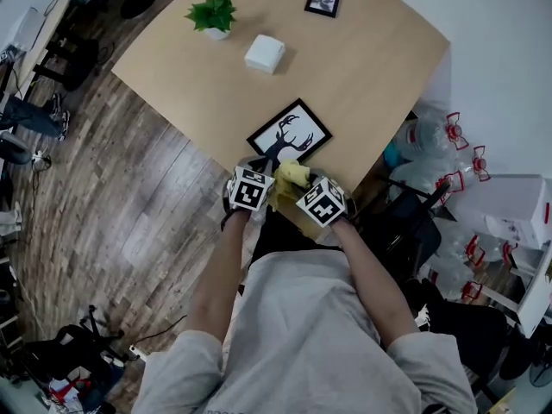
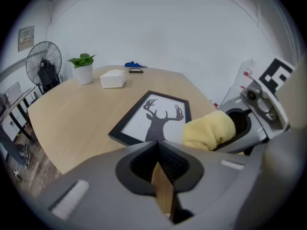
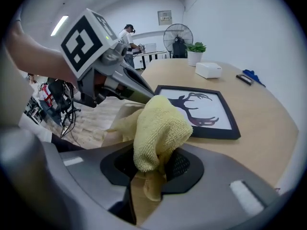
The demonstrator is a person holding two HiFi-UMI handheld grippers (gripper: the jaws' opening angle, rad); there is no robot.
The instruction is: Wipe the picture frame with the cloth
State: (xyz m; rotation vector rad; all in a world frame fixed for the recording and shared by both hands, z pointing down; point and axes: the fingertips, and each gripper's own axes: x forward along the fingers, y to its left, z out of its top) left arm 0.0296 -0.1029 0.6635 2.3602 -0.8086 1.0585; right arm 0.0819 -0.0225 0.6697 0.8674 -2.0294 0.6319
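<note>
The fingers [image 3: 218, 178] of the right gripper [image 3: 152, 181] are clamping a yellow cloth [image 3: 160, 126], which is bunching up above them and trailing a loose end below; the fingers [image 2: 91, 186] of the left gripper [image 2: 163, 188] are pressing together with nothing between them. Both grippers are hovering side by side over the near edge of the bench [image 1: 371, 67], the left one's tip reaching in close beside the cloth. The picture frame [image 1: 290, 134], black-edged with a deer silhouette, is lying flat and skewed on the bench; its near corner is sitting just by that edge, under the cloth; whether the cloth is touching it cannot be told. Beyond the frame, open bench surface is stretching away on all sides; a white box [image 1: 265, 53], a potted plant [image 1: 212, 13] and a small frame [image 1: 323, 1] are standing well apart from it towards the far side. Wooden floor [image 1: 95, 188] is showing off the bench's left edge; water bottles [image 1: 429, 142] are crowding close below its right edge.
</note>
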